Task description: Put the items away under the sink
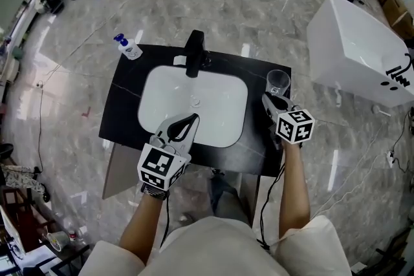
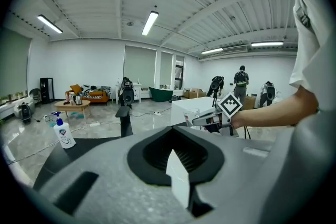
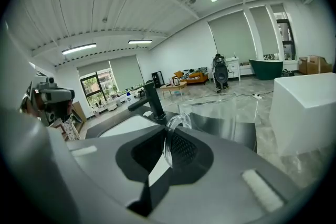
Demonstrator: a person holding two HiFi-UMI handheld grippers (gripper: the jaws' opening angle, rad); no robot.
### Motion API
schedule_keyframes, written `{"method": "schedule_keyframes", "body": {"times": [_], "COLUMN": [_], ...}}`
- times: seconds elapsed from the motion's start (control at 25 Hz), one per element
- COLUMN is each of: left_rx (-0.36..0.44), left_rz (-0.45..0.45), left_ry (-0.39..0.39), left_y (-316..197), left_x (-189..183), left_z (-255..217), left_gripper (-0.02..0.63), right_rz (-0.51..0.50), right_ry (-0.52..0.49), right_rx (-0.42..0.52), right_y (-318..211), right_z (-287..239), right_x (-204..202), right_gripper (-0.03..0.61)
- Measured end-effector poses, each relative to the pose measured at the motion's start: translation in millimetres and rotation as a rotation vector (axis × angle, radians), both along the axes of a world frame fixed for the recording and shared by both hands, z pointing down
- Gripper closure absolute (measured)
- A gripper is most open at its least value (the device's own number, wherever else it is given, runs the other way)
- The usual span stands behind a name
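Right gripper view: the clear handle (image 3: 177,117) of a glass mug (image 3: 223,113) is pinched between the closed jaws of the right gripper (image 3: 168,147), and the mug is held upright at the right end of the counter (image 1: 126,110), likely so that it can be carried down below the sink (image 1: 213,106). The left gripper (image 2: 178,160) is seen closed on nothing, poised over the sink's lower left rim in the head view. A soap bottle (image 1: 129,47) is seen at the counter's upper left corner.

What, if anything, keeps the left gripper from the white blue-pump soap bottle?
Probably nothing, so yes: the left gripper is empty, and only bare black counter lies between it and the soap bottle.
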State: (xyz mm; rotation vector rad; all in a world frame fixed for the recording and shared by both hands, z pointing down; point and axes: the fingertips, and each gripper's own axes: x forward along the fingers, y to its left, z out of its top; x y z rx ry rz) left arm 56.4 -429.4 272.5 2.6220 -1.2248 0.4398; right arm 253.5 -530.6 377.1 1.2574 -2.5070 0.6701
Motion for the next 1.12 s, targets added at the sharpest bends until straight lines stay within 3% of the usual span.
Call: {"method": "schedule_keyframes", "body": {"times": [0.6, 0.76, 1.12], "left_rx": [0.108, 0.138, 0.209], "left_rz": [-0.002, -0.015, -0.018], "left_ry": [0.058, 0.068, 0.065], "left_y": [100.5, 128.1, 211.0], "left_x": [-64.1, -85.6, -125.0], "left_z": [-46.5, -59.1, -84.9], "left_gripper": [0.614, 0.614, 0.614], "right_rz": [-0.037, -0.072, -0.112], "right_ry": [-0.02, 0.012, -0.043], "right_rx": [0.15, 0.186, 0.256], "right_y": [133.2, 175.7, 282.7], "right_z": [-118.0, -138.5, -177.2], "right_x": [-69.9, -100.9, -162.2], "right_gripper": [0.56, 0.559, 0.558]}}
